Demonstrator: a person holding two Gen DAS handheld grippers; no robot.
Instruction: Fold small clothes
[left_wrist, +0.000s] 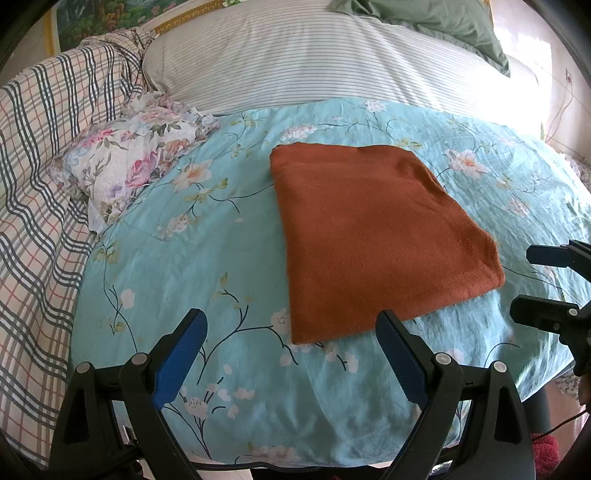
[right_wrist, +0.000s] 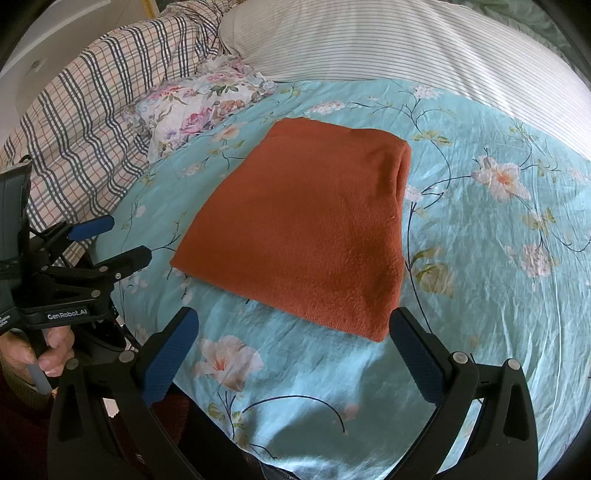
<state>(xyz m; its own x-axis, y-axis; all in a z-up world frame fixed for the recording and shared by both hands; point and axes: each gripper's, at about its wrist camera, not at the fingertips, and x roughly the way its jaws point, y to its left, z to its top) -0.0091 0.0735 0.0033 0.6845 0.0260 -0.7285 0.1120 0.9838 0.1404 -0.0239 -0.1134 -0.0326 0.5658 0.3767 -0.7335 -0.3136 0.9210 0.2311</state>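
Both my left tongs (left_wrist: 290, 341) and right tongs (right_wrist: 293, 338) gape wide and hold nothing. The folded rust cloth (left_wrist: 373, 236) lies flat on the bed (left_wrist: 192, 266) just ahead, long axis running away from me, near edge closest to my right tongs.

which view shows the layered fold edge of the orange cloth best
The right wrist view: the orange cloth turns its right side to that camera, where stacked layers show as a seam. The left wrist view shows the cloth whole and flat, but its edges read as plain outlines. Both tools, left and right, are open and off it.
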